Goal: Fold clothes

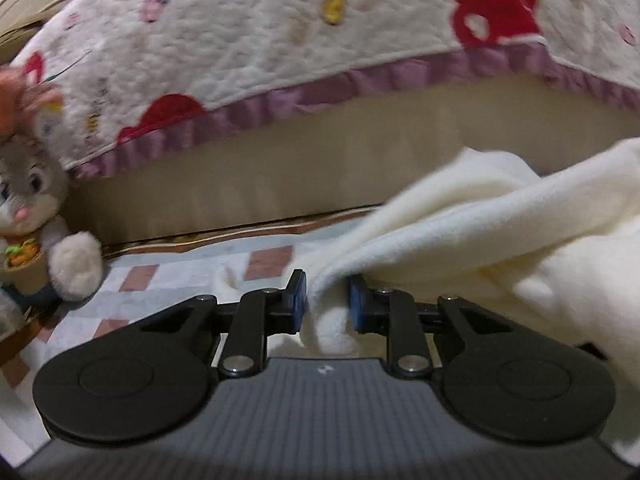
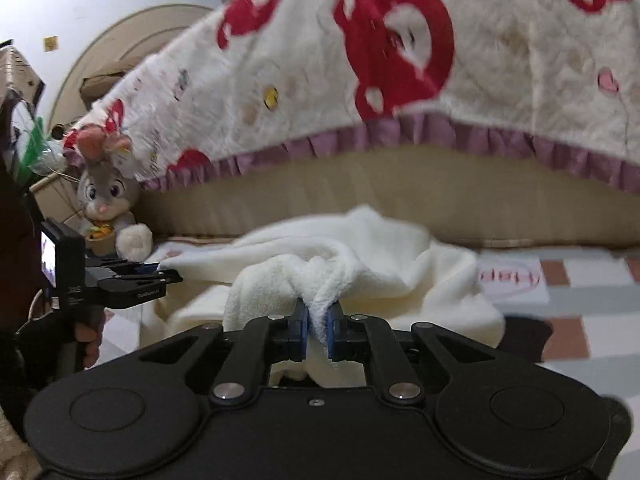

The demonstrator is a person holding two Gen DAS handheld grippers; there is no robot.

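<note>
A cream fleece garment [image 1: 500, 232] lies bunched on the checked bed sheet [image 1: 180, 276], trailing off to the right in the left wrist view. My left gripper [image 1: 327, 300] is shut on a thick fold of its edge, which fills the gap between the blue pads [image 1: 299, 300]. In the right wrist view the same garment [image 2: 360, 264] is heaped in front of me. My right gripper [image 2: 318, 322] is shut on a pinched ridge of the fleece. The left gripper [image 2: 160, 269] shows at the far left, at the garment's left edge, held by a hand.
A white quilt [image 2: 320, 80] with red shapes and a purple frill hangs over a tan mattress side [image 2: 320, 192] behind the garment. A grey plush rabbit [image 1: 36, 216] sits at the left on the sheet. Checked sheet [image 2: 580, 304] shows to the right.
</note>
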